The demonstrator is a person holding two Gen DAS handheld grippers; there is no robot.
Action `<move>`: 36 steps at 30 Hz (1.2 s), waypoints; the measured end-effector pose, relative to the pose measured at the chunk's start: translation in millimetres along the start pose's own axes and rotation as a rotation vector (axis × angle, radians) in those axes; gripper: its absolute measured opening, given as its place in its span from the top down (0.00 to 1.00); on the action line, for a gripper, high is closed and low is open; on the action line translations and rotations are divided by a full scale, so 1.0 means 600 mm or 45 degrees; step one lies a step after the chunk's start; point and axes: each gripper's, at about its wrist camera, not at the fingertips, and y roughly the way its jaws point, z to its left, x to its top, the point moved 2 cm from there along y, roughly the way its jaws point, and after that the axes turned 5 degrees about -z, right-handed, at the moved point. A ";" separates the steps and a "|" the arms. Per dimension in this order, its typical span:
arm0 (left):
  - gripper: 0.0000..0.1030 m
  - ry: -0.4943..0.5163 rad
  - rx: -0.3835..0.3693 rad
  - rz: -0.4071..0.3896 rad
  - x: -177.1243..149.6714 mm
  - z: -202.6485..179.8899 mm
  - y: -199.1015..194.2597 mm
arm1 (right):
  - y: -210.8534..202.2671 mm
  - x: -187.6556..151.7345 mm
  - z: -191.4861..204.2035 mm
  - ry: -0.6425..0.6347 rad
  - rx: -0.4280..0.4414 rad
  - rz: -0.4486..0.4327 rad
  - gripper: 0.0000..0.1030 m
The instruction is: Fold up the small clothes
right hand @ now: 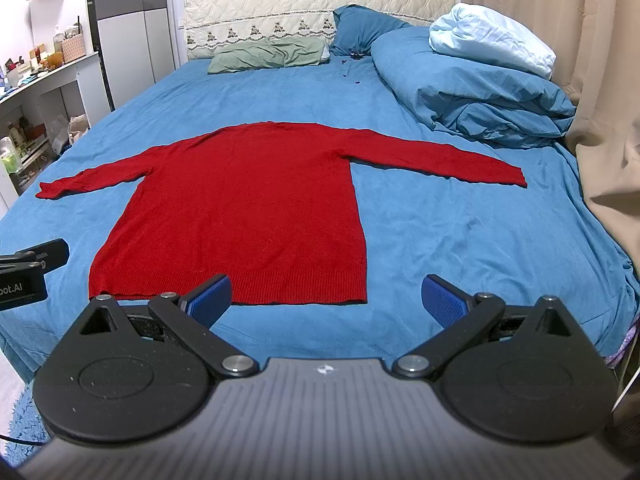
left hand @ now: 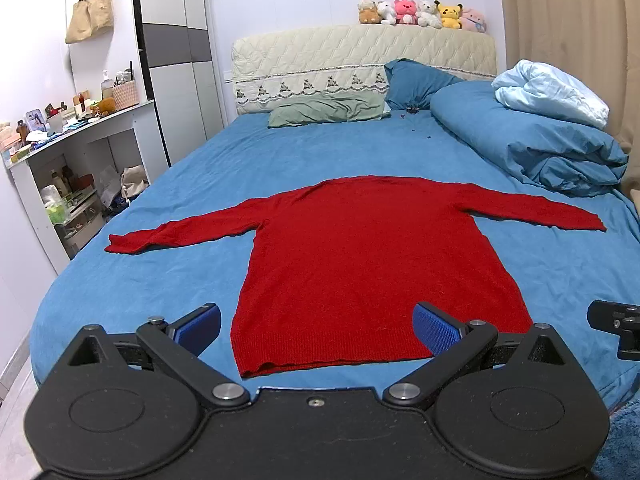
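A red knit sweater (left hand: 360,256) lies flat on the blue bed (left hand: 168,280), both sleeves spread out to the sides, hem toward me. It also shows in the right wrist view (right hand: 248,208). My left gripper (left hand: 316,328) is open and empty, hovering over the hem near the bed's front edge. My right gripper (right hand: 326,300) is open and empty, by the sweater's right hem corner. Part of the right gripper shows at the edge of the left wrist view (left hand: 616,328), and part of the left gripper at the edge of the right wrist view (right hand: 28,268).
A rolled blue duvet (left hand: 528,144) with a pale blue blanket (left hand: 552,92) lies at the bed's right. A green pillow (left hand: 324,108) and plush toys (left hand: 420,14) sit by the headboard. A cluttered white shelf (left hand: 72,152) stands left; beige curtains (right hand: 580,40) hang right.
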 end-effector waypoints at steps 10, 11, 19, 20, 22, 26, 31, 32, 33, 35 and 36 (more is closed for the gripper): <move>0.00 0.000 0.001 0.004 0.002 -0.004 0.001 | 0.000 0.000 0.000 0.001 0.000 0.001 0.00; 0.00 0.000 0.002 0.005 0.002 -0.004 0.002 | 0.001 0.000 0.000 0.001 0.000 0.001 0.00; 0.00 -0.002 0.000 0.005 0.004 -0.002 0.001 | -0.001 0.001 0.001 0.001 0.001 -0.001 0.00; 0.00 -0.001 0.000 0.005 0.004 -0.001 0.001 | -0.001 0.001 0.001 0.001 0.001 -0.001 0.00; 0.00 0.000 0.001 0.005 0.004 -0.002 0.001 | -0.001 0.001 0.001 0.001 0.001 0.000 0.00; 0.00 -0.003 0.000 0.002 0.003 0.002 0.000 | -0.001 0.002 0.001 0.001 0.001 -0.001 0.00; 0.00 -0.004 0.002 0.002 0.003 0.004 -0.001 | -0.002 0.002 0.002 0.000 0.003 -0.001 0.00; 0.00 -0.004 0.002 0.001 0.003 0.004 -0.001 | -0.003 0.002 0.002 0.000 0.003 0.000 0.00; 0.00 -0.004 0.002 0.001 0.003 0.004 -0.001 | -0.003 0.002 0.002 -0.001 0.004 -0.001 0.00; 0.00 -0.004 0.003 0.000 0.003 0.004 -0.001 | -0.003 0.002 0.002 0.000 0.003 -0.002 0.00; 0.00 -0.005 0.003 -0.001 0.003 0.004 -0.001 | -0.003 0.002 0.003 0.000 0.003 -0.002 0.00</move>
